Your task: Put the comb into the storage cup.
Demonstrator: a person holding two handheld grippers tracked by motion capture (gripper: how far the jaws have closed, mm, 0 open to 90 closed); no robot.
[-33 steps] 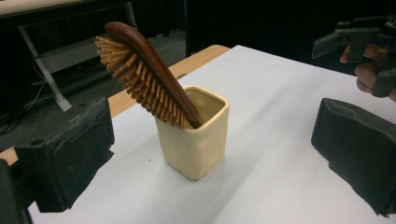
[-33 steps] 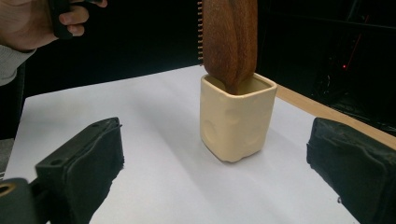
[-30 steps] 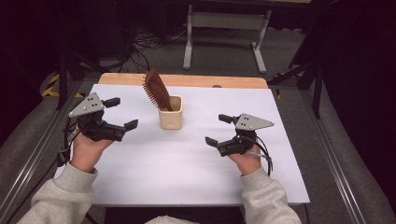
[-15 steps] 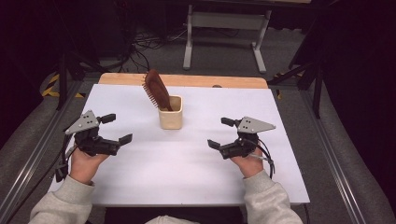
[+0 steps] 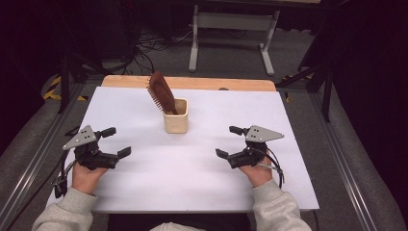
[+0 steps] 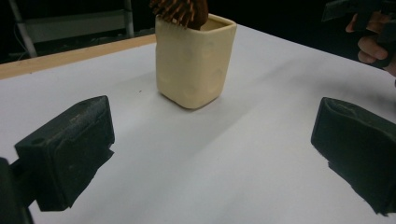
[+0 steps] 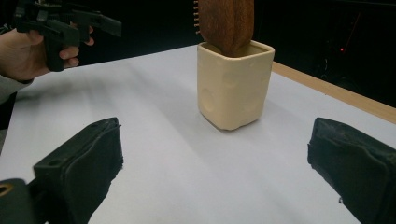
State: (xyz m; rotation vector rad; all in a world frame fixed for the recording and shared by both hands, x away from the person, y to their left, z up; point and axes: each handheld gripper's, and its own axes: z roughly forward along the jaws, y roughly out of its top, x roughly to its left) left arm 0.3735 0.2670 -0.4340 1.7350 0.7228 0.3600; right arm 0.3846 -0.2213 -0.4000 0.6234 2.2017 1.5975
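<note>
A cream square cup [image 5: 175, 121] stands upright near the middle back of the white table top [image 5: 192, 163]. A brown hairbrush [image 5: 161, 92] sticks out of it, head up and leaning left, bristles to the left. My left gripper [image 5: 117, 141] rests open at the table's left, pointing toward the cup [image 6: 194, 60], with nothing between its jaws. My right gripper [image 5: 228, 141] is open at the right, also facing the cup [image 7: 233, 84] and the brush [image 7: 226, 23], and holds nothing.
A wooden strip [image 5: 202, 83] runs along the table's far edge. Beyond it on the floor are a metal stand [image 5: 231, 21] and cables. Metal rails flank the table on both sides. White surface lies open between the grippers and in front of the cup.
My left gripper has drawn back toward the person and outward to the left, away from the cup. The right gripper has shifted slightly toward the near edge. Cup and brush are unmoved.
</note>
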